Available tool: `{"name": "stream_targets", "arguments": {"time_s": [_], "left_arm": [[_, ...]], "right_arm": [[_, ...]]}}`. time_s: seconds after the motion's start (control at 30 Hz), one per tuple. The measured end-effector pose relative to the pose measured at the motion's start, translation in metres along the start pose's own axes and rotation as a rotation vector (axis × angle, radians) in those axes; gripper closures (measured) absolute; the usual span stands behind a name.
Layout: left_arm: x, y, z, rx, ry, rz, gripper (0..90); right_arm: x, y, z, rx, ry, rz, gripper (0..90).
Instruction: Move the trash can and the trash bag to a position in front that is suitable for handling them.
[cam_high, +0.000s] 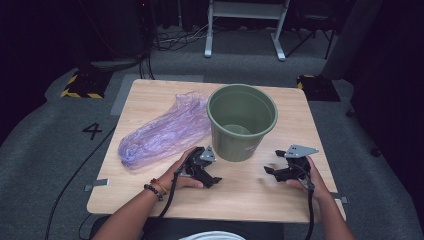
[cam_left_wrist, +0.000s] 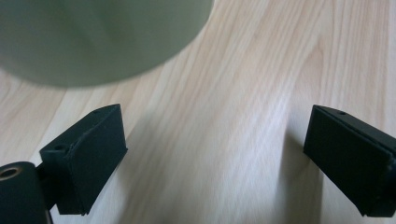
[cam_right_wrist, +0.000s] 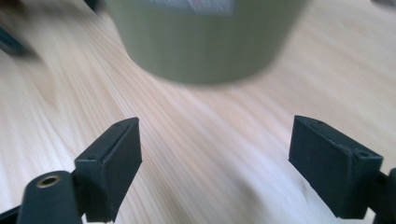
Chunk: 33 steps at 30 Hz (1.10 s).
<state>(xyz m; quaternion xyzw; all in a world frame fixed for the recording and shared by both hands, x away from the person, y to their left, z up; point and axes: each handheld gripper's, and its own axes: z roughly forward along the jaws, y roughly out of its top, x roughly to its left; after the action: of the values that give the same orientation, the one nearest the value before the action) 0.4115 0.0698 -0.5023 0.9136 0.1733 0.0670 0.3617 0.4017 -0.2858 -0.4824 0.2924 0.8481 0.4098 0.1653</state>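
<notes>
Your 2 grippers flank the green bucket (cam_high: 242, 121), which stands upright near the middle of the tabletop (cam_high: 150, 195), with the purple plastic bag (cam_high: 162, 132) lying crumpled just beside it on its left, touching or nearly touching its wall.

The main risk from here is the bucket itself: it looks light and empty, so a nudge from 1 side alone could slide or tip it. If you reach for the bag with the left gripper (cam_high: 209, 175), its body passes close to the bucket's base and could shove it. The bag is thin film; a shallow pinch may catch only 1 layer and slip out, or drag the whole bag without opening it.

Both sets of jaws are released, spread wide with nothing between them. In the left gripper view the bucket (cam_left_wrist: 93, 37) sits ahead and to the left of the jaws, bare wood between. In the right gripper view the bucket (cam_right_wrist: 201, 42) lies ahead, roughly centred, near but apart. The right gripper (cam_high: 280, 170) points toward the bucket's base.
</notes>
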Motion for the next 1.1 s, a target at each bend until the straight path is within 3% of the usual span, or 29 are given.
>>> {"name": "stream_targets", "arguments": {"time_s": [0.1,0.23,0.33,0.63,0.77,0.8,0.9,1.0,1.1], "left_arm": [[0.002,-0.006,-0.008,0.025,0.031,-0.039,5.3],[0.005,-0.024,-0.020,-0.018,0.039,-0.050,5.3],[0.006,-0.036,-0.032,-0.018,0.041,-0.053,5.3],[0.002,-0.069,-0.062,-0.016,0.076,-0.083,5.3],[0.002,-0.077,-0.069,-0.019,0.094,-0.103,5.3],[0.003,-0.082,-0.074,-0.017,0.104,-0.116,5.3],[0.002,-0.087,-0.081,-0.014,0.129,-0.140,6.7],[0.001,-0.088,-0.085,-0.018,0.141,-0.126,17.5],[-0.002,-0.085,-0.088,-0.007,0.176,-0.106,16.5]], "right_arm": [[-0.004,-0.008,-0.008,-0.006,-0.020,0.024,17.5],[-0.003,0.007,-0.026,-0.122,-0.013,0.030,20.6],[0.002,0.020,-0.036,-0.170,-0.014,0.006,21.6],[0.012,0.042,-0.048,-0.245,-0.002,-0.040,27.6],[0.015,0.051,-0.053,-0.275,-0.011,-0.060,29.2],[0.019,0.061,-0.058,-0.290,-0.031,-0.081,29.4],[0.021,0.074,-0.065,-0.319,-0.030,-0.099,30.3],[0.024,0.086,-0.069,-0.326,-0.033,-0.105,30.4],[0.024,0.092,-0.072,-0.350,-0.025,-0.106,30.2]]}}
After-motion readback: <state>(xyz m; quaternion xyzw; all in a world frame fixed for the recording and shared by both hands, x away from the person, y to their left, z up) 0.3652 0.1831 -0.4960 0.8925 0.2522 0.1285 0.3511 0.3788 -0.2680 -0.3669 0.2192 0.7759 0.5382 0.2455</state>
